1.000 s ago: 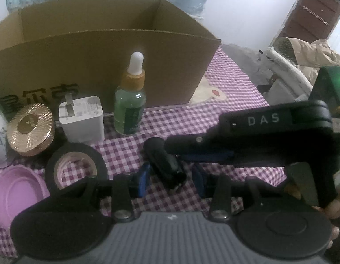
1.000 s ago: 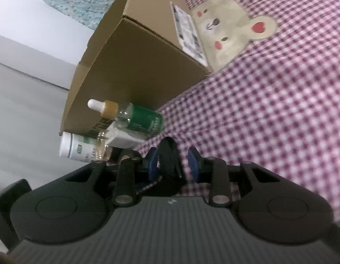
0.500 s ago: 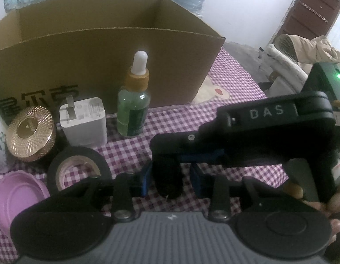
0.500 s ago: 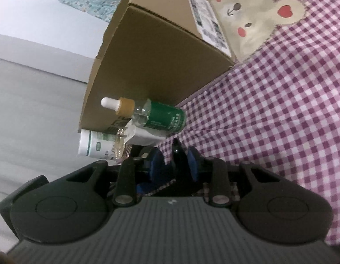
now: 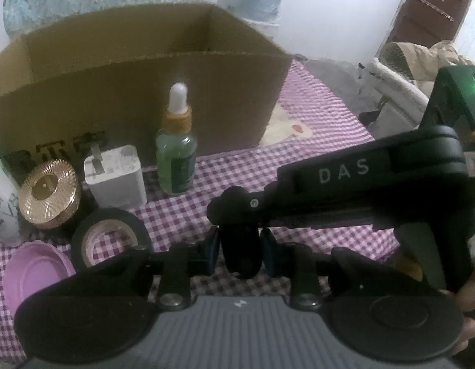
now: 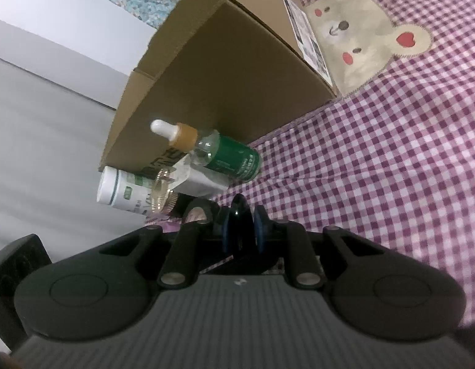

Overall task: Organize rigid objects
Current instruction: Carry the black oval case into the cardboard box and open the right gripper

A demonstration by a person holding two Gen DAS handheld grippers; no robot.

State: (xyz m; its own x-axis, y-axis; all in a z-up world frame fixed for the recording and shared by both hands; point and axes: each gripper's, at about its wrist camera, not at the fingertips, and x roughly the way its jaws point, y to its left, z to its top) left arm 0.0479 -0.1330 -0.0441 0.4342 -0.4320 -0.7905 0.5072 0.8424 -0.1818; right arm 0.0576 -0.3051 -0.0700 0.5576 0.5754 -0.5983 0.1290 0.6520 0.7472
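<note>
A: What has the left gripper (image 5: 240, 247) got?

B: A dark object (image 5: 240, 252) sits between its blue pads (image 5: 213, 247). The pads stand just beside it, but whether they press on it I cannot tell; the view is blurred there.

A: And the right gripper (image 6: 240, 230)?

B: Clenched on that same dark object (image 6: 240, 215), one blue pad (image 6: 225, 230) on each side. In the left view it reaches in from the right, and its tip meets the object from above.

A: Where does all this happen?

B: Low over a purple checked cloth (image 6: 376, 169) covering the surface, in front of an open cardboard box (image 5: 139, 92).

A: What stands by the box?

B: A green dropper bottle (image 5: 176, 153) upright, close to the box's front wall. Left of it a white plug adapter (image 5: 116, 176), then a gold ribbed lid (image 5: 48, 192), then a white bottle (image 5: 2, 206) at the edge of the view. Nearer the camera, a roll of black tape (image 5: 109, 236) lies flat, and a pink dish (image 5: 36, 272) lies just beside it.

A: Anything else on the cloth?

B: A bear patch (image 6: 360, 40) beside the box's right end, with a white label (image 6: 305, 35) on that end of the box.
</note>
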